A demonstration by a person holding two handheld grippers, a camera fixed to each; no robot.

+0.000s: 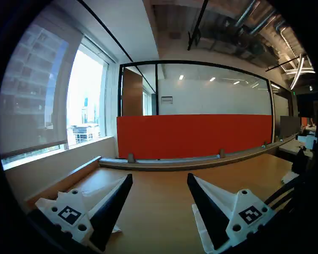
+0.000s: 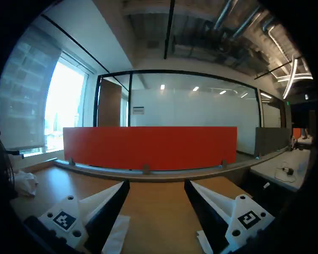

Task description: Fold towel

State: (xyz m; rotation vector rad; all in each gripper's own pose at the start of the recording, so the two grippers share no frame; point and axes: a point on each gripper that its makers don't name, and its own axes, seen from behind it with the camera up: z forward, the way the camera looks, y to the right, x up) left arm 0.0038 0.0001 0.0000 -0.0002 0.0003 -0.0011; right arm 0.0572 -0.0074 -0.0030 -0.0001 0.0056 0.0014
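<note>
I read no text: wall sign point(image 1: 166, 100) too small, square tags point(image 1: 70, 214) on left gripper point(image 1: 159, 175) show only patterns.

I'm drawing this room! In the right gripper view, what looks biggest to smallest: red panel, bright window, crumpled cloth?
red panel
bright window
crumpled cloth, nearer the camera yet looks smallest

Towel point(image 2: 116, 232): mostly hidden under right gripper point(image 2: 157, 183), on near side of orange divider point(image 2: 150, 147). White strips only, cut off at bottom edge. Fold state: cannot tell. Crumpled white thing point(image 2: 25, 183) left of divider: unidentifiable. Cable point(image 2: 286, 170) right of divider: too small. Sign point(image 2: 138, 110) above divider: illegible.
</note>
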